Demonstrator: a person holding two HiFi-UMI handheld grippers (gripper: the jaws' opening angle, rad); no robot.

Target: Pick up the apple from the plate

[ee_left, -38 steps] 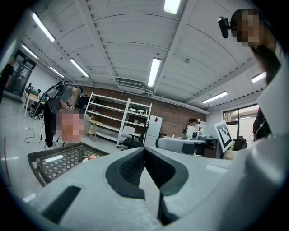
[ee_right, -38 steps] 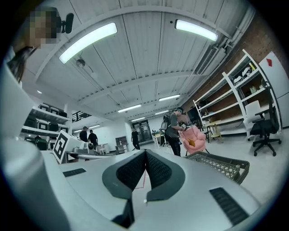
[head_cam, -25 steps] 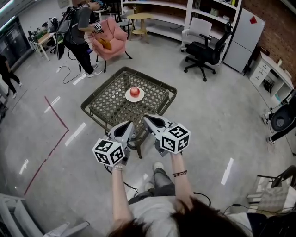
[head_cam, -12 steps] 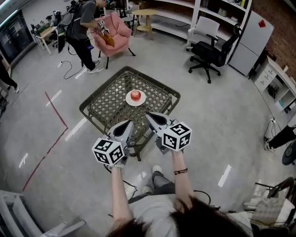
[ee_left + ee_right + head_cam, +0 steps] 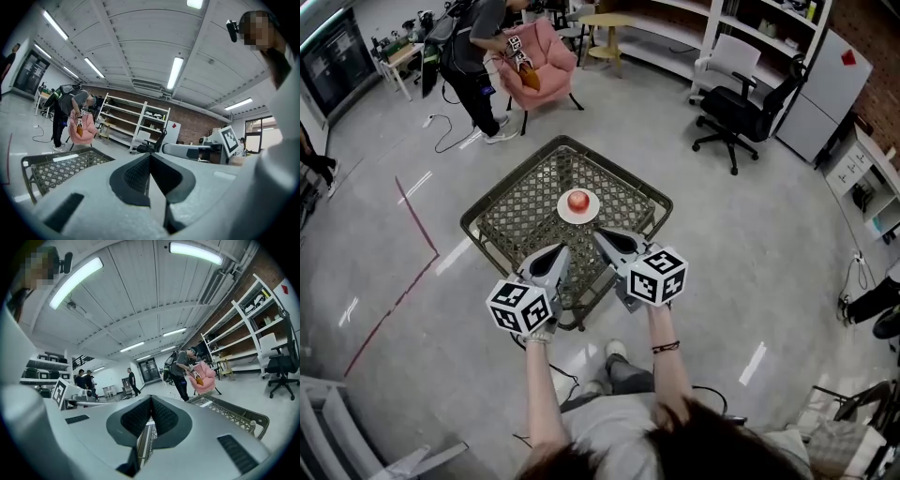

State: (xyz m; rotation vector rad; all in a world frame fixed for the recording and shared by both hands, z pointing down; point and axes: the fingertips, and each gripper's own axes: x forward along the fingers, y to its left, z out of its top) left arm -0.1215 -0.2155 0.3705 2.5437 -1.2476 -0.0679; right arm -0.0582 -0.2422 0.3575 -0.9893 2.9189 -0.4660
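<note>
A red apple [image 5: 578, 199] rests on a small white plate [image 5: 578, 215] in the middle of a low metal lattice table [image 5: 517, 214]. Both grippers hover side by side over the table's near edge, short of the plate, pointing level toward it. My left gripper [image 5: 556, 253] is shut with nothing in it; its jaws [image 5: 149, 155] meet tip to tip. My right gripper [image 5: 601, 236] is also shut and empty, its pads [image 5: 150, 400] closed together. Neither gripper view shows the apple; each shows only part of the table's rim [image 5: 56, 161] [image 5: 234, 414].
A pink armchair [image 5: 539, 58] and a standing person [image 5: 473, 56] are beyond the table at the back left. A black office chair [image 5: 745, 108] and shelving [image 5: 675, 28] stand at the back right. A red floor line [image 5: 417, 234] runs left of the table.
Both grippers have come closer to the table together, and the apple and plate now sit nearer to their tips. Both stay shut.
</note>
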